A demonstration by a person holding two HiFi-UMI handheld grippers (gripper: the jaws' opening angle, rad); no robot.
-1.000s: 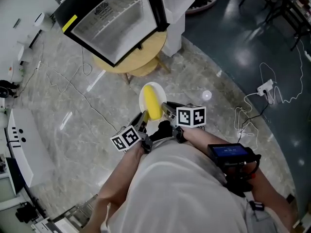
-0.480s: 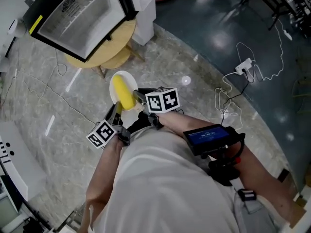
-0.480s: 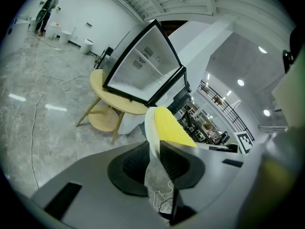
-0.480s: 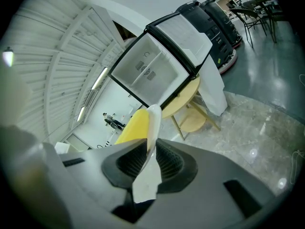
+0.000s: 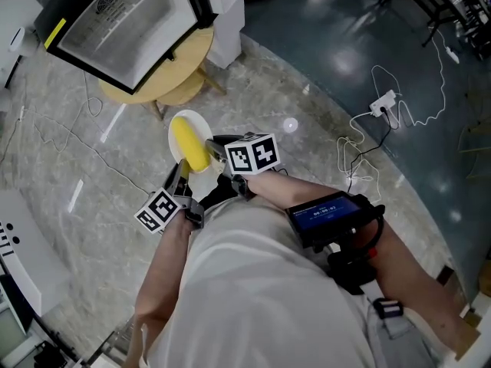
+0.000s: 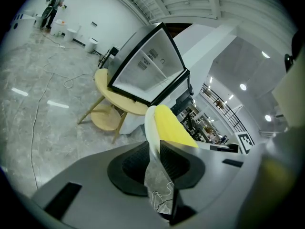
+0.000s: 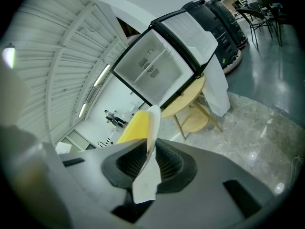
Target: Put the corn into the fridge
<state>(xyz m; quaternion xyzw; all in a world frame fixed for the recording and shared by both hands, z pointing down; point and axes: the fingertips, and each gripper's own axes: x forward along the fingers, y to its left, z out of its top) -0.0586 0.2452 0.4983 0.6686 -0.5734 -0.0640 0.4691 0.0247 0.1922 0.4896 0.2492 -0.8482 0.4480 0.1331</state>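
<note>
A yellow corn cob [image 5: 191, 144] lies on a small white plate [image 5: 176, 126] that I carry in the air in front of me. My left gripper [image 5: 182, 176] is shut on the plate's near left rim [image 6: 149, 128]; the corn [image 6: 172, 128] shows just past its jaws. On the opposite rim [image 7: 152, 123] my right gripper [image 5: 215, 150] is shut too, with the corn [image 7: 133, 127] to its left. The fridge [image 5: 115, 23] lies on a round yellow table [image 5: 180, 71] ahead, its glass door [image 6: 147, 66] facing me; whether the door is open I cannot tell.
A white cloth-draped thing [image 5: 229, 14] stands right of the table. Cables [image 5: 57, 140] trail over the marble floor, and a white power strip [image 5: 382, 100] with cord lies on the dark floor at right. White furniture [image 5: 19, 236] lines the left edge.
The view has swung so that the fridge and table sit further to the upper left than a second ago. Both grippers still hold the plate with the corn.
</note>
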